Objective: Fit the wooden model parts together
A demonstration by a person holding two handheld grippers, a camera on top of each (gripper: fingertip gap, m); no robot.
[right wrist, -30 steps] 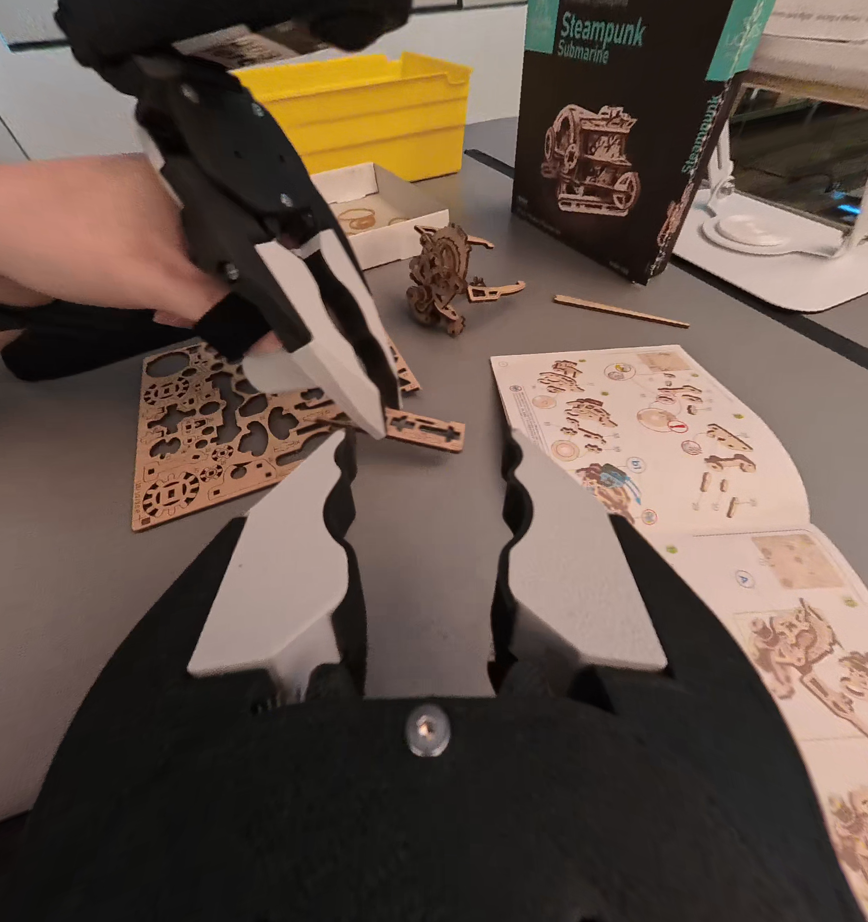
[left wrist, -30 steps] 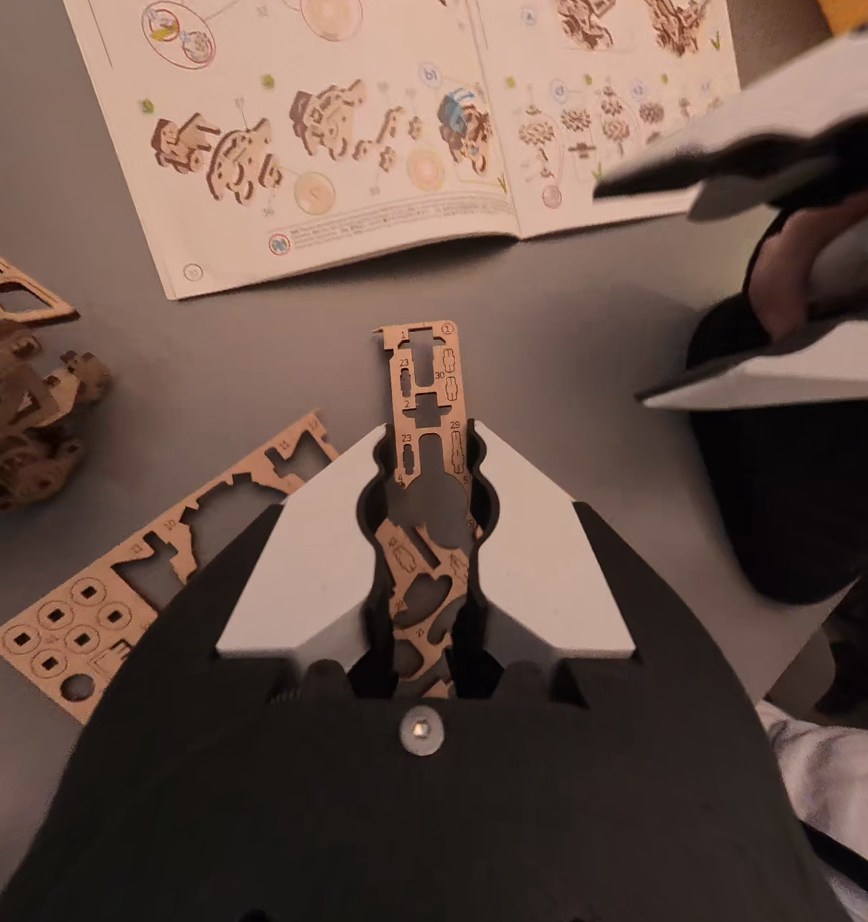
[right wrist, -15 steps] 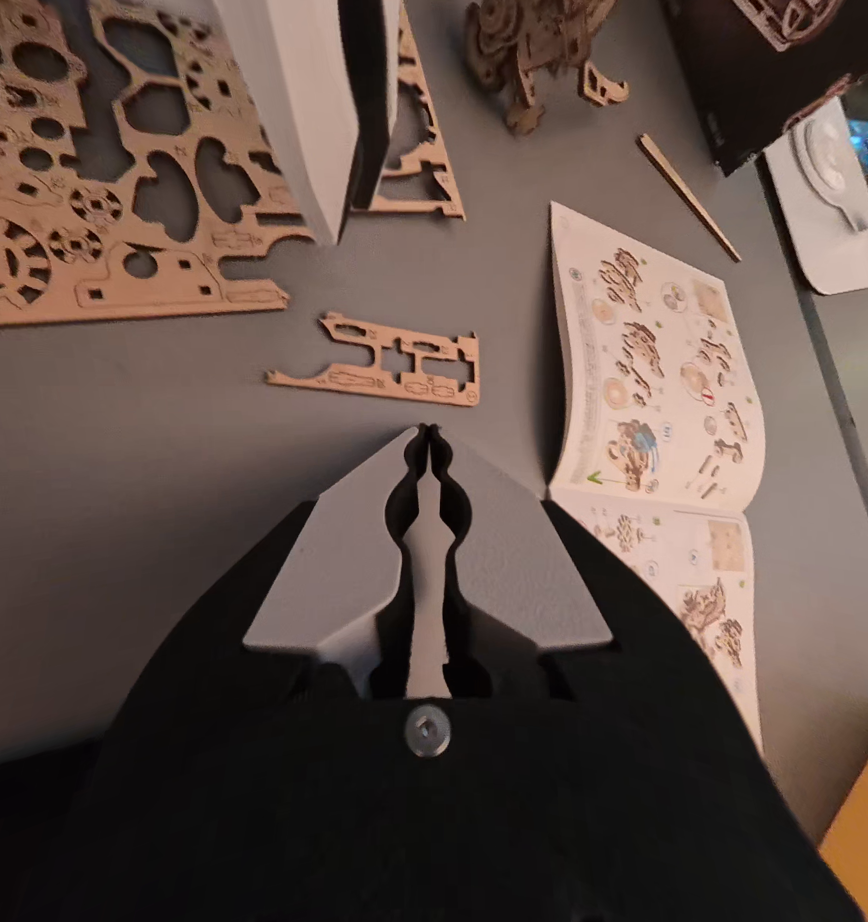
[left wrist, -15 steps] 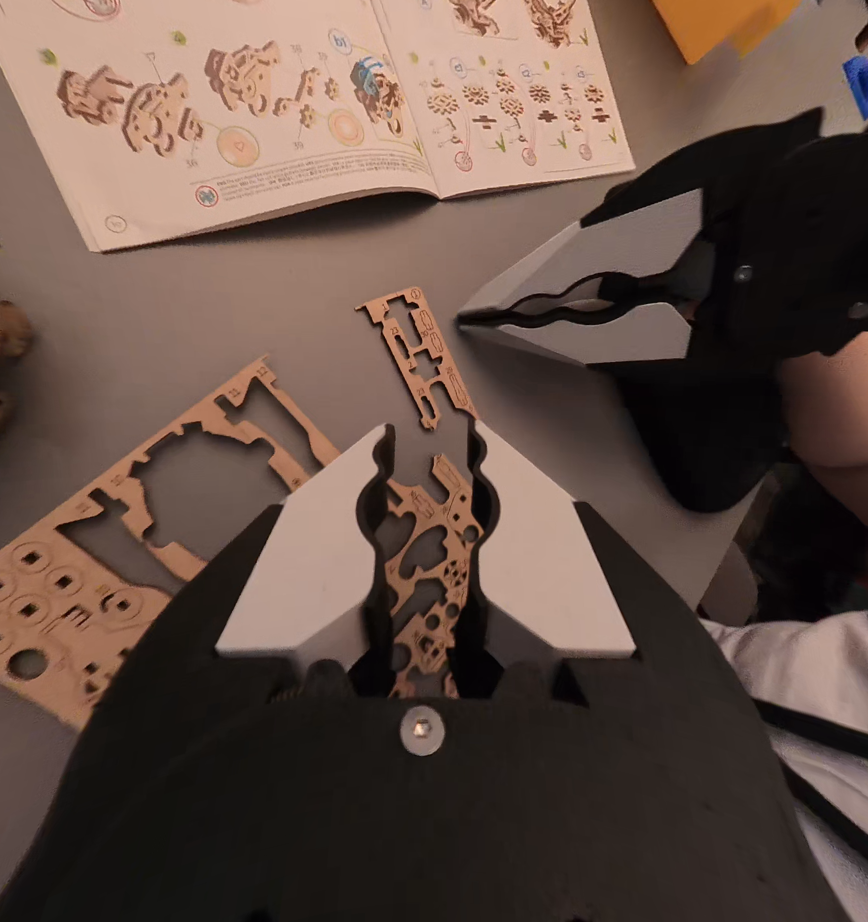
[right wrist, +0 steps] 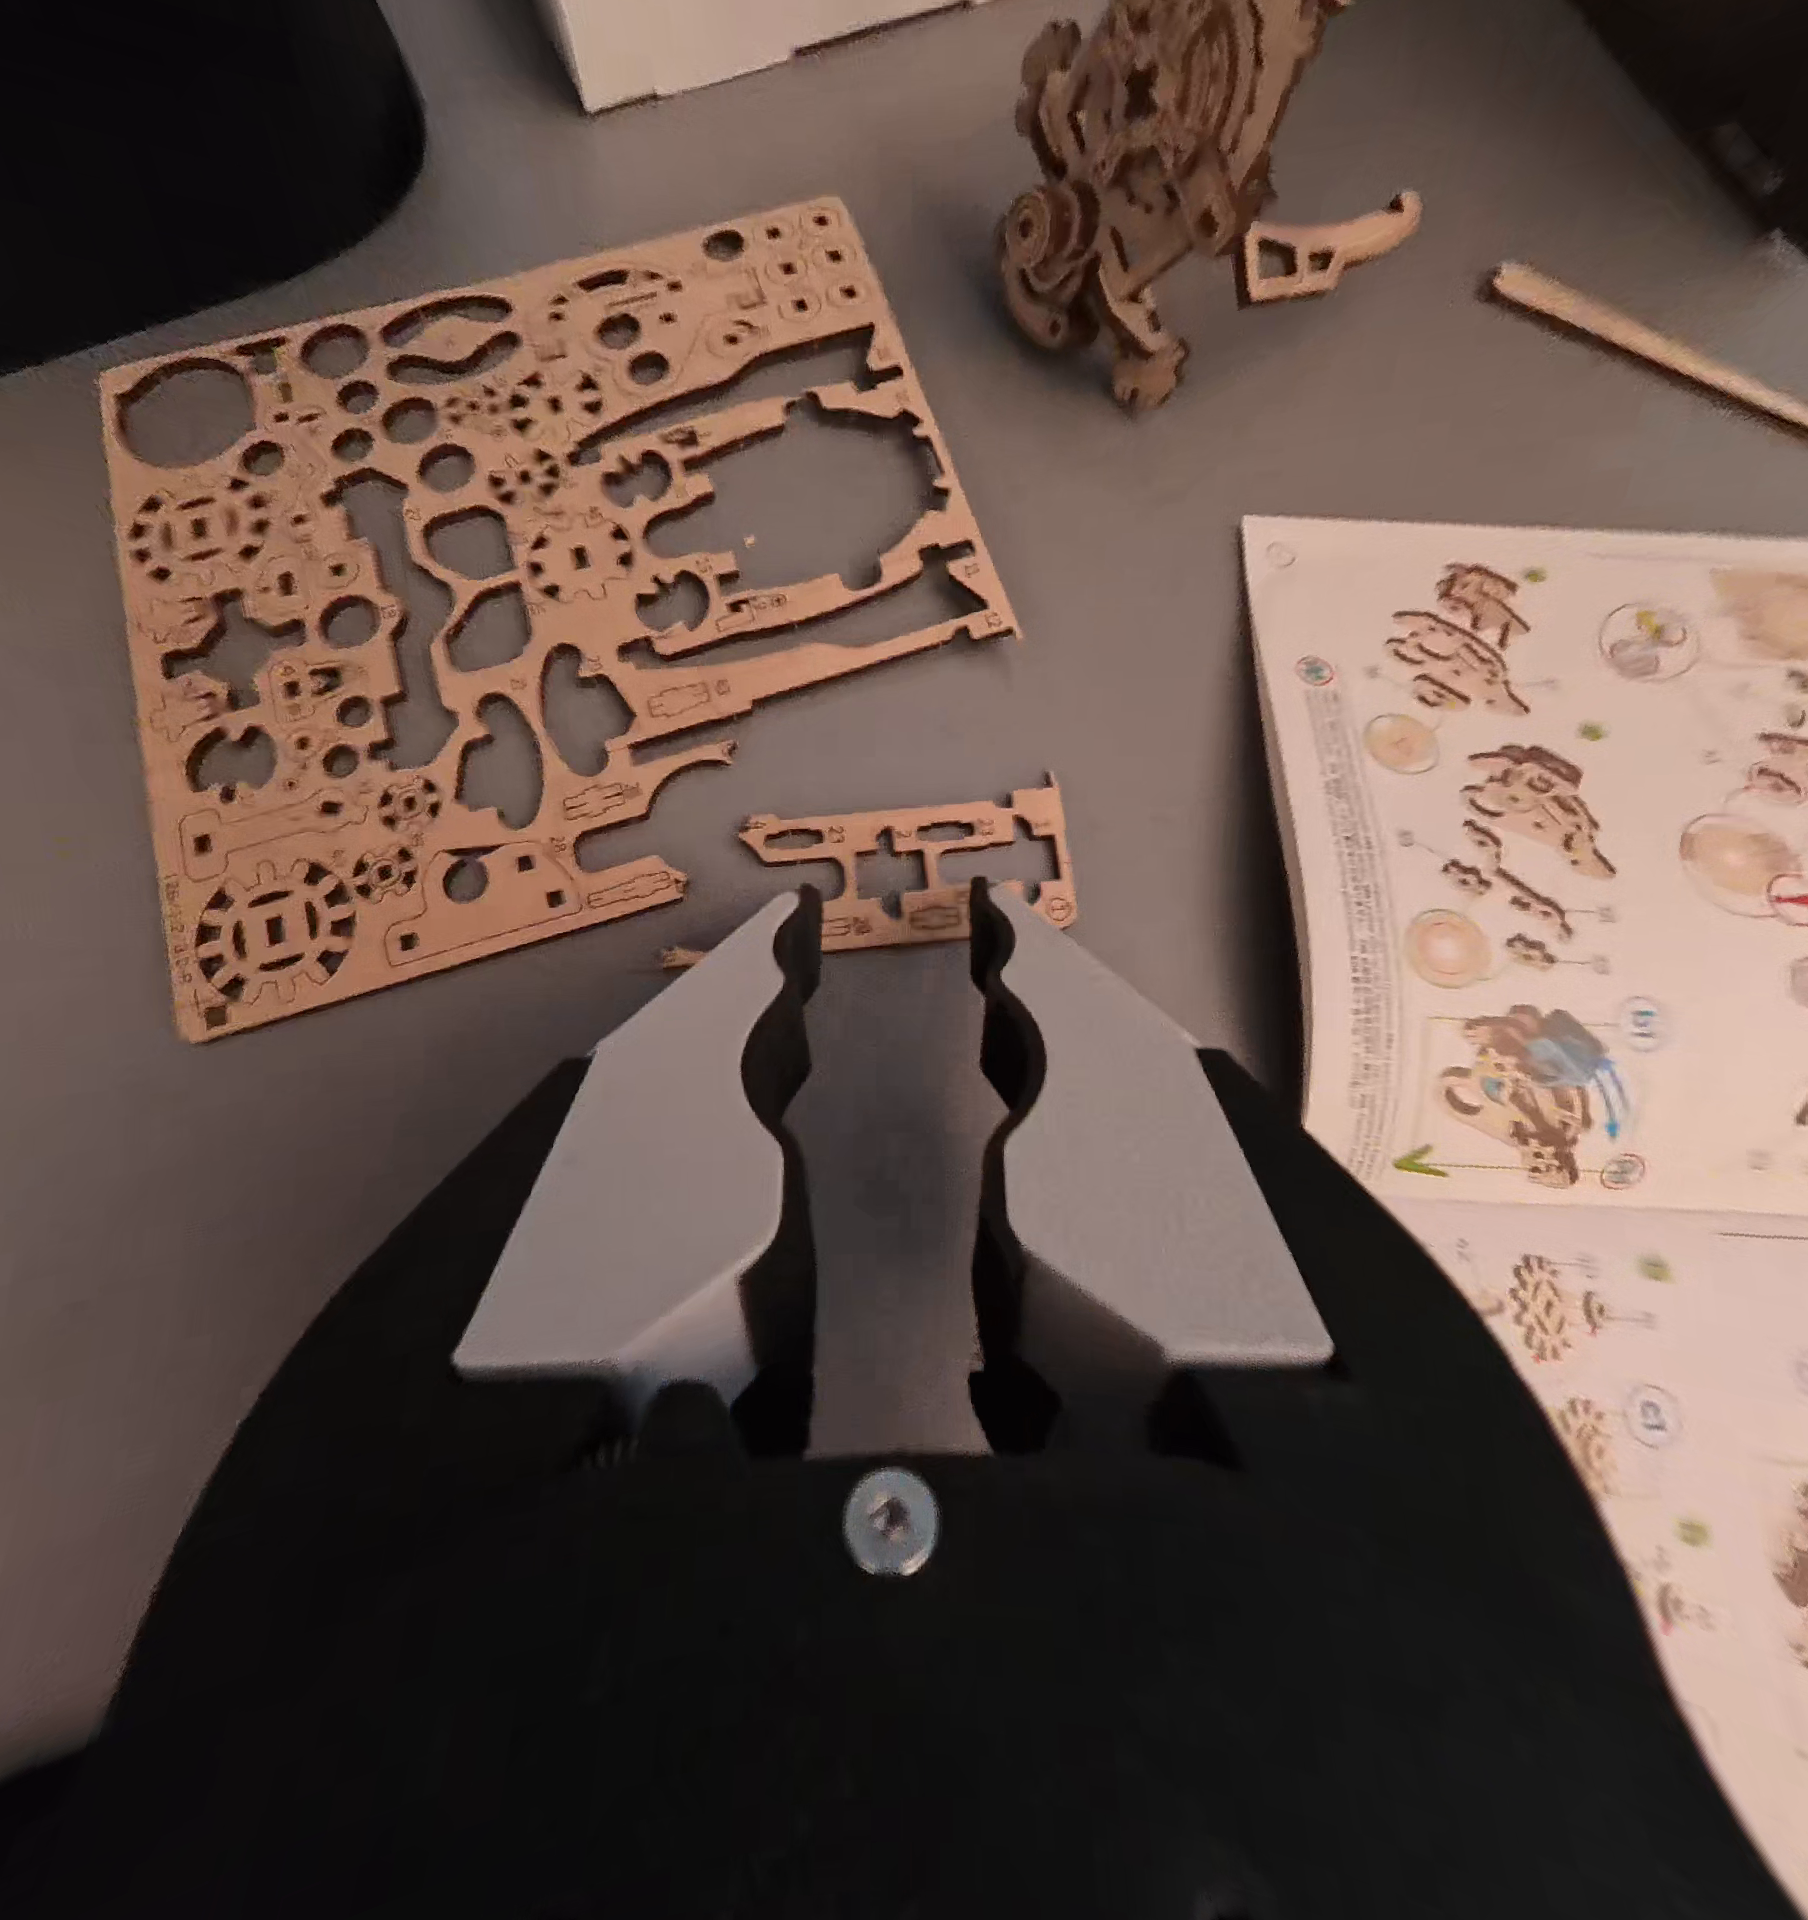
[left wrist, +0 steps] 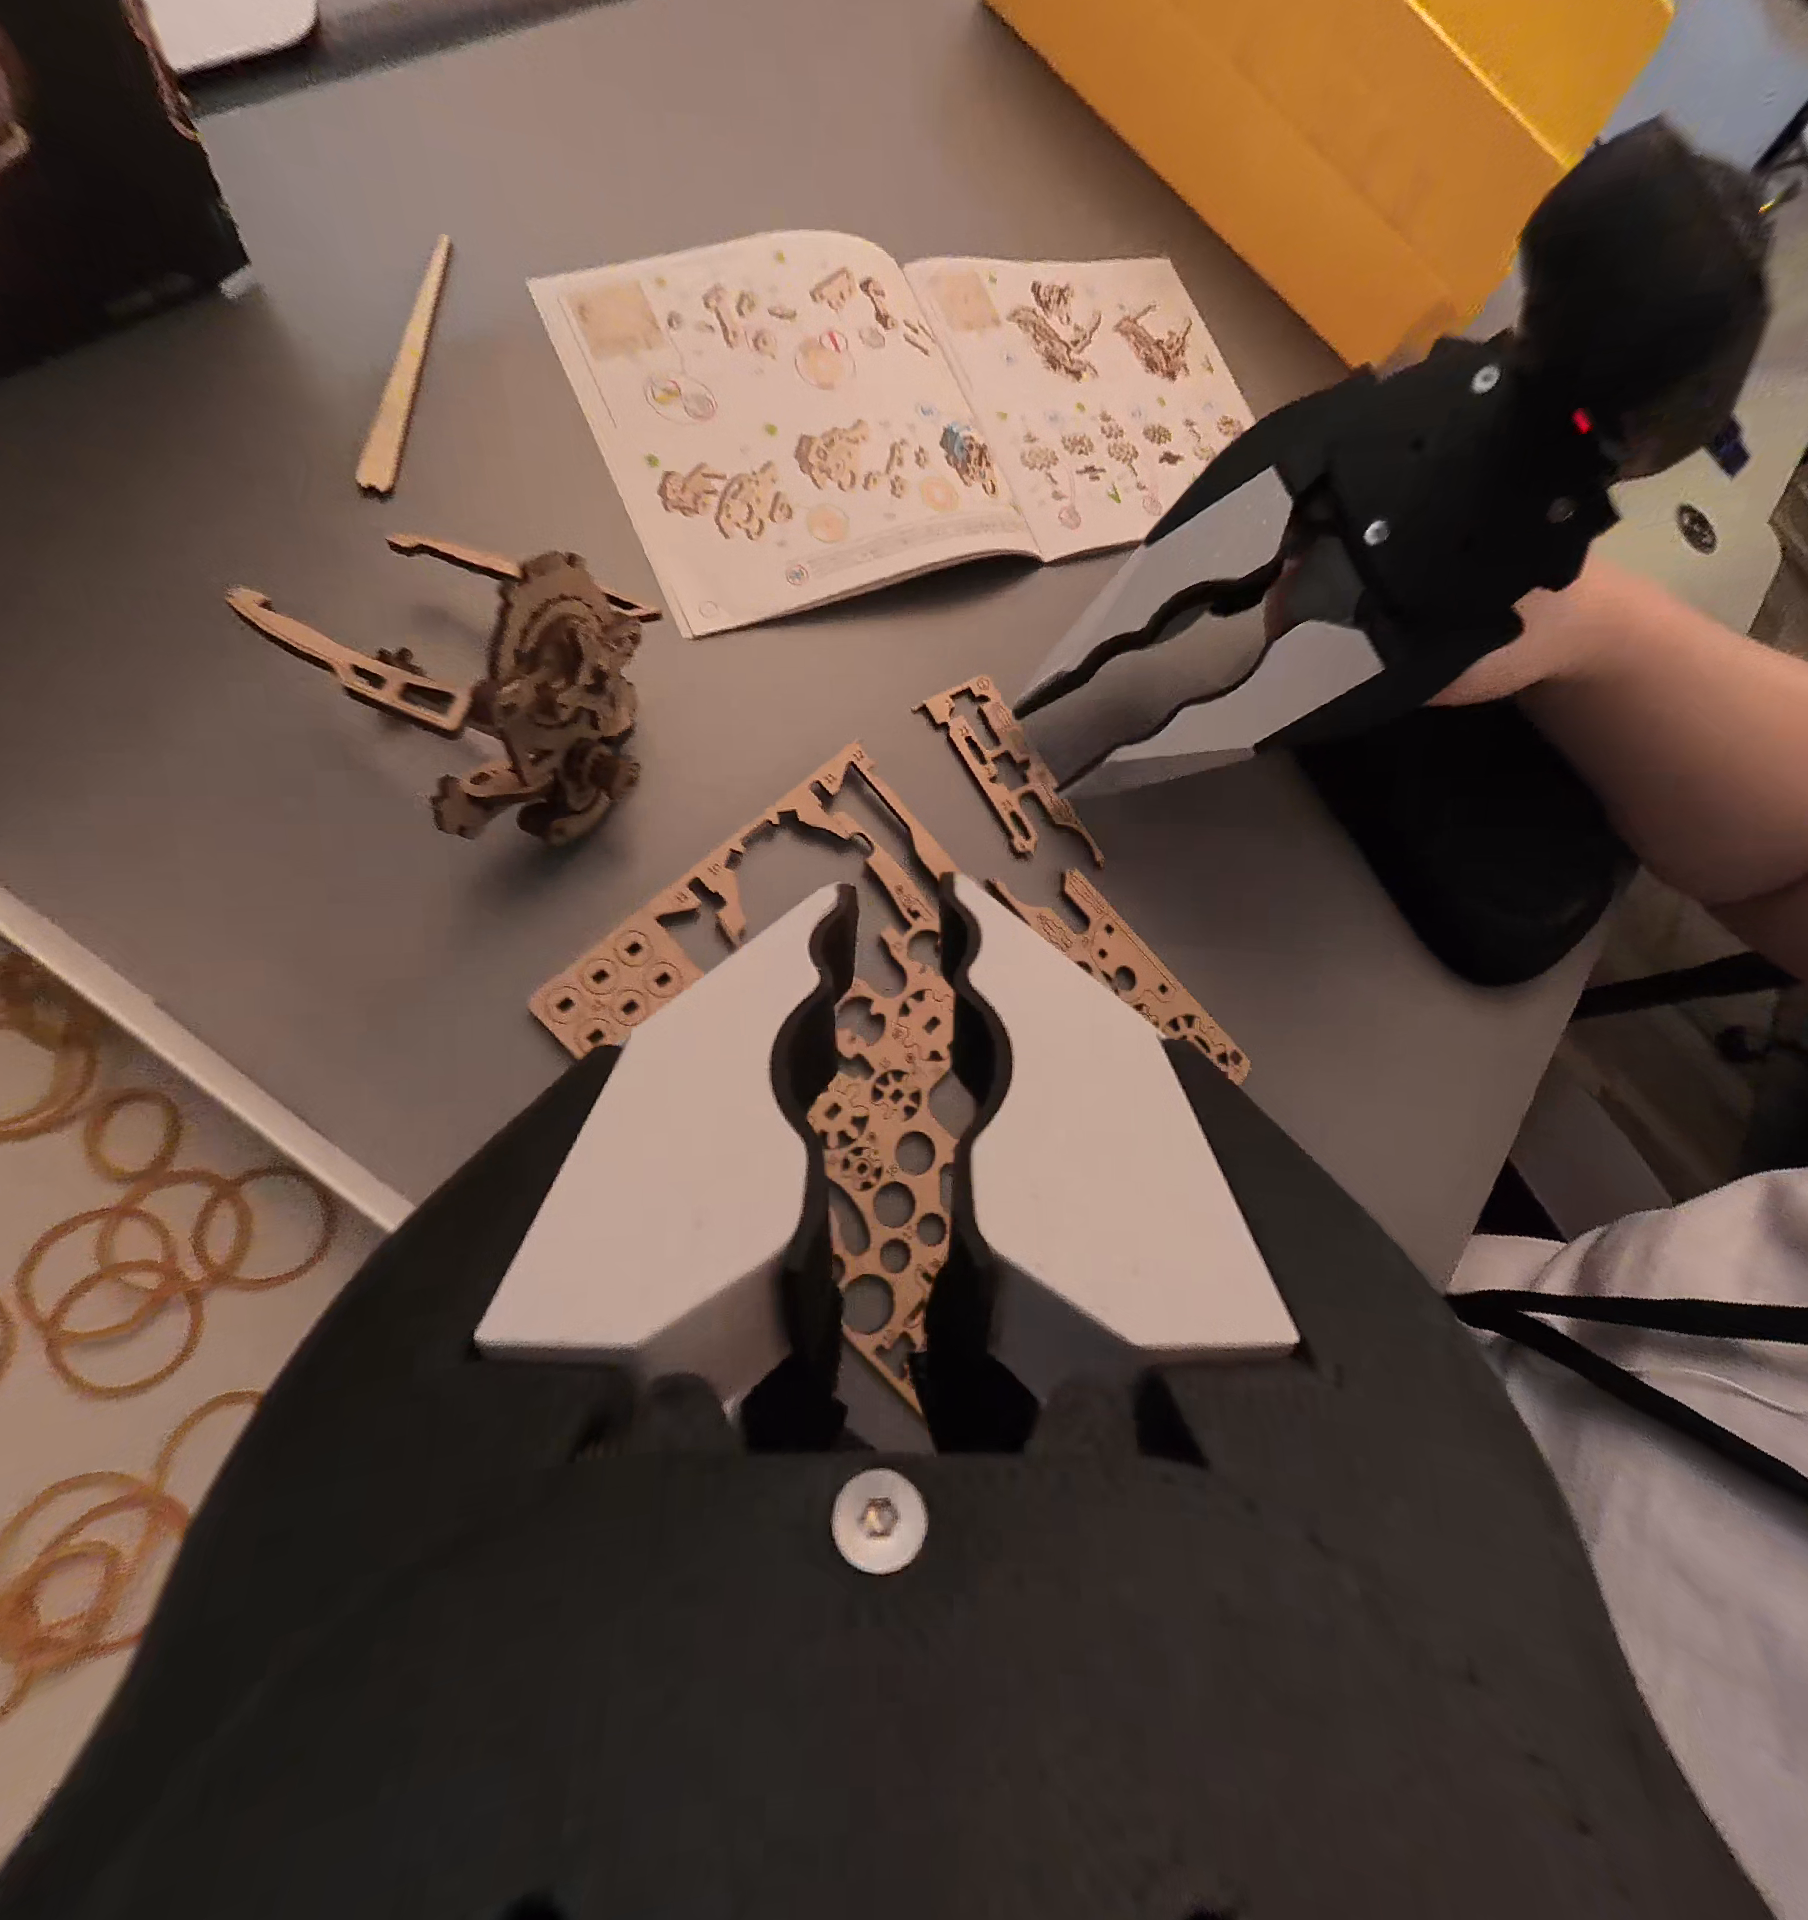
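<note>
Here, grey table [right wrist: 1118, 665] under dim light

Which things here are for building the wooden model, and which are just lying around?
For building: small wooden strip, big punched sheet, half-built model, instruction booklet, right gripper.

Lying around: rubber bands, yellow bin, dark box, wooden stick.

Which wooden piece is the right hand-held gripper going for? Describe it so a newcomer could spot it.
On the grey table, find the big tan laser-cut plywood sheet and the open instruction booklet. Between them lies a small flat plywood strip, just ahead of the open right hand-held gripper. Unlike the sheet, it is narrow, detached and alone.
</note>
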